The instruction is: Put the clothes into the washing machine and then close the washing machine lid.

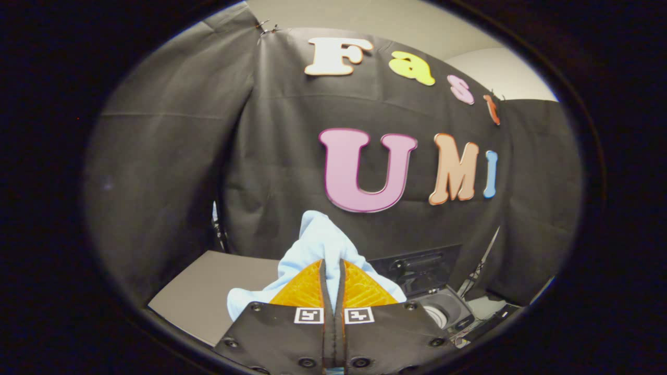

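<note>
**Ana:** Gripper view first, biggest thing down. What takes up the most room?

**Ben:** Black cloth wall of the booth, hanging in folds behind everything. Below it lies a pale grey worktop, flat, reaching back to the foot of the cloth.

**Ana:** And the washing machine?

**Ben:** A dark washing machine sits beyond the fingers and off to one side of them, against the cloth. I see a dark panel with a bar-like handle on it, and nearer the camera a rounded grey part with a white patch. Whether its lid is up or down, I cannot tell.

**Ana:** The clothes?

**Ben:** One light blue cloth, bunched up. It rises in a soft peak just ahead of the fingertips and spills down on both sides of the fingers, above the worktop and beside the machine, not inside it.

**Ana:** The gripper?

**Ben:** Its fingers are drawn together with a narrow slit between them, and the blue cloth is pinched in that slit, so both sides press on it.
</note>
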